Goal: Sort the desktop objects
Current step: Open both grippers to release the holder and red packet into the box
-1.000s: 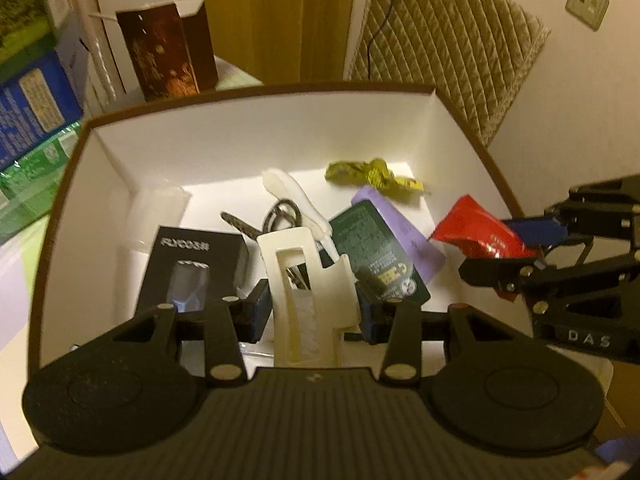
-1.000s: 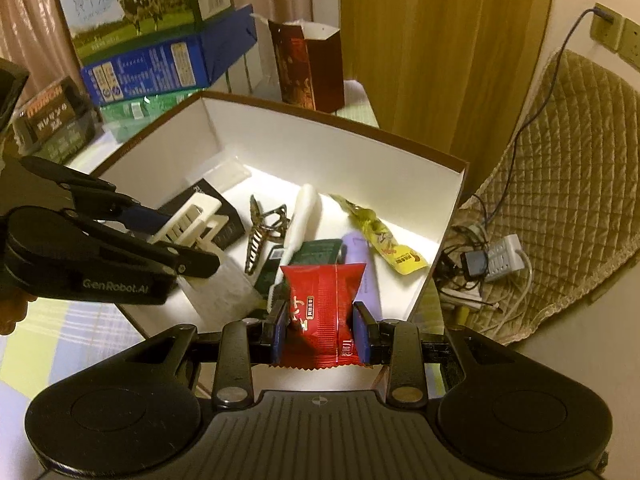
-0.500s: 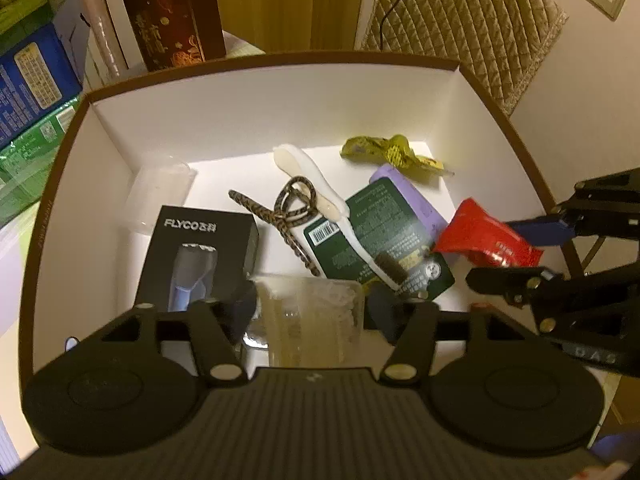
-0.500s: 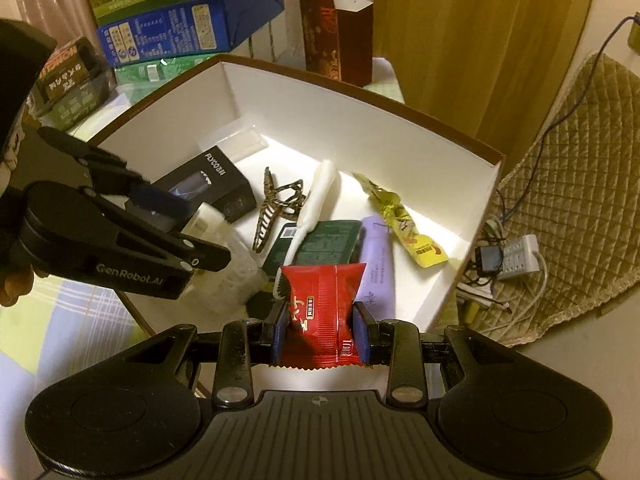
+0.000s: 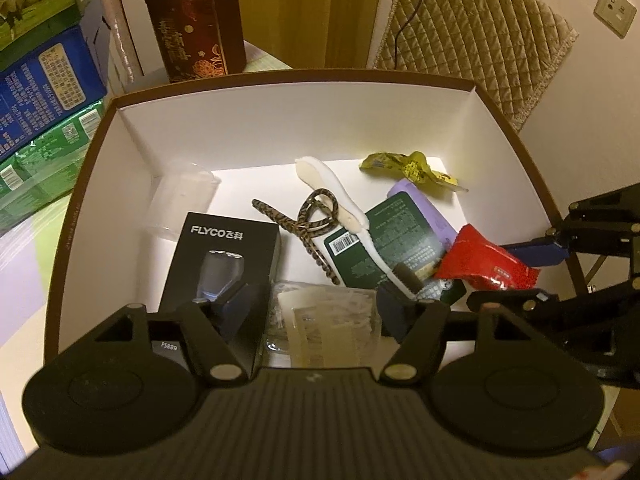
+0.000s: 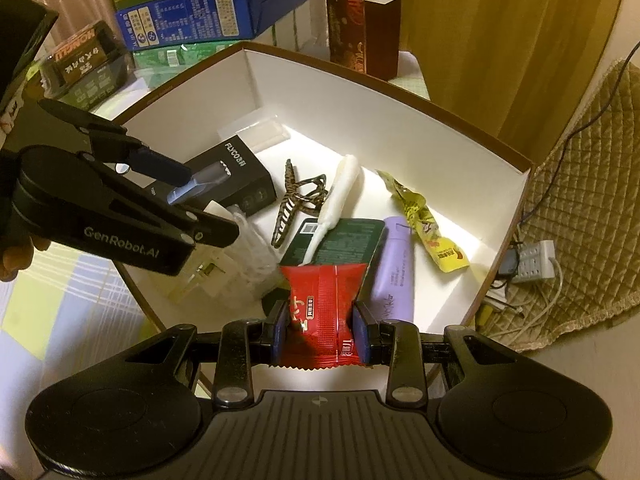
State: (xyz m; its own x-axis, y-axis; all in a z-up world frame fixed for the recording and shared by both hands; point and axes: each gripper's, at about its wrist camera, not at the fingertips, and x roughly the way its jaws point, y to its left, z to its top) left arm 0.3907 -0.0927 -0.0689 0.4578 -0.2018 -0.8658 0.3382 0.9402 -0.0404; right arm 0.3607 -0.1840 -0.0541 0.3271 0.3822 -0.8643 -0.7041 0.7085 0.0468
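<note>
A brown-rimmed white box (image 5: 280,76) (image 6: 400,92) holds a black FLYCO carton (image 5: 220,256) (image 6: 236,176), a hair claw (image 5: 308,220) (image 6: 296,200), a white brush (image 5: 340,200), a green packet (image 5: 392,240), a purple tube (image 6: 394,268), a yellow wrapper (image 5: 408,168) (image 6: 424,216) and a clear bag of white pieces (image 5: 324,324) (image 6: 240,256). My left gripper (image 5: 316,312) is open just above that bag. My right gripper (image 6: 320,328) is shut on a red snack packet (image 6: 324,300) (image 5: 480,260) over the box's near right corner.
A dark red gift bag (image 5: 196,28) stands behind the box. Stacked milk cartons (image 5: 36,60) (image 6: 208,12) sit to the left. A quilted cushion (image 5: 472,36) and a power strip with cables (image 6: 532,260) lie on the right.
My left gripper opened and let the white plastic piece and clear bag drop into the box, then drew back a little. My right gripper keeps the red packet and has shifted slightly.
</note>
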